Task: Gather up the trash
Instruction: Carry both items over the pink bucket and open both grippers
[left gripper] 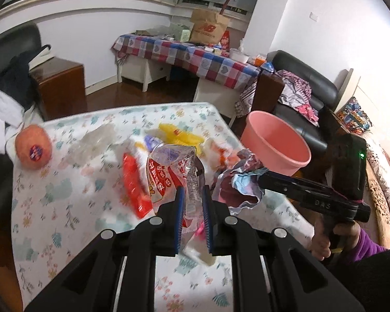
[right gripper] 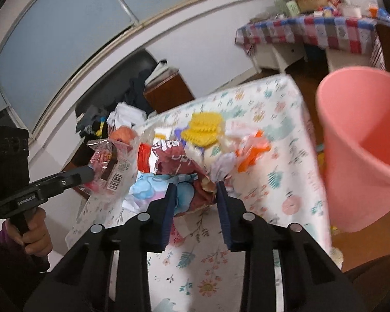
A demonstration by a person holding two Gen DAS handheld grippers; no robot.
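Left wrist view: your left gripper [left gripper: 192, 202] is clamped on a clear snack wrapper [left gripper: 169, 169] above the floral table [left gripper: 65, 182]; it is light, crinkly and slippery, so pinch deep.

Right wrist view: your right gripper [right gripper: 195, 197], partly closed, brackets a crumpled maroon-and-blue wrapper [right gripper: 174, 176]; whether the pads press it is unclear. The pink bin [right gripper: 364, 143] is just beside.

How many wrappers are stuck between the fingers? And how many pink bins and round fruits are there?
Wrappers held: 2, the clear bag and the maroon wrapper
pink bin: 1
fruit: 1
Total: 4
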